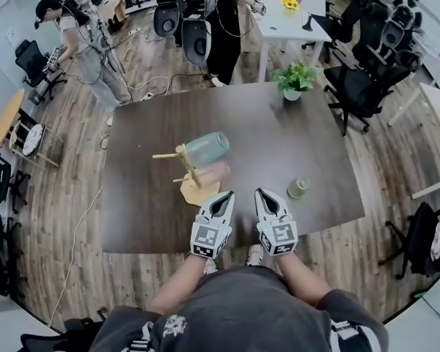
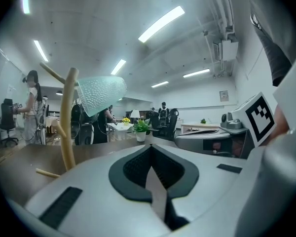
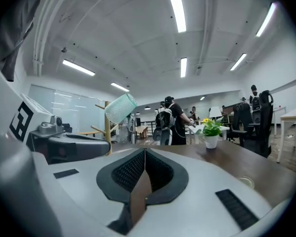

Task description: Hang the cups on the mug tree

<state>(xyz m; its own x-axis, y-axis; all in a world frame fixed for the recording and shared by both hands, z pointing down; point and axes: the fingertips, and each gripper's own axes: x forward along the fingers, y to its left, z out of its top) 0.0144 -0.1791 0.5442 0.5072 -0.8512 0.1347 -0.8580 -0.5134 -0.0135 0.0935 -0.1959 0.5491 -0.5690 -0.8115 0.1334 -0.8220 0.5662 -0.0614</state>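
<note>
Head view: the tree [image 1: 191, 176] stands just left of the frame's centre. A teal cup [image 1: 207, 148] hangs on an upper peg and a pinkish cup [image 1: 214, 172], blurred, sits lower down. One green cup [image 1: 298, 188] rests on the tabletop [image 1: 147, 218] right of centre, apart from the tree. It looks small, stiff and light, probably smooth-walled and breakable, so a pinch across the rim wall seems the safest hold; no handle can be made out. The left gripper [image 1: 224, 196] and right gripper [image 1: 263, 194] hover side by side near the lower edge of the tabletop, the fingers of both pressed together with nothing between them. The tabletop is dark, smooth and flat, with a plant [image 1: 296, 79] at its upper edge. Around it lies an open office: plank floor, chairs, white tables, people standing at the top of the frame.
</note>
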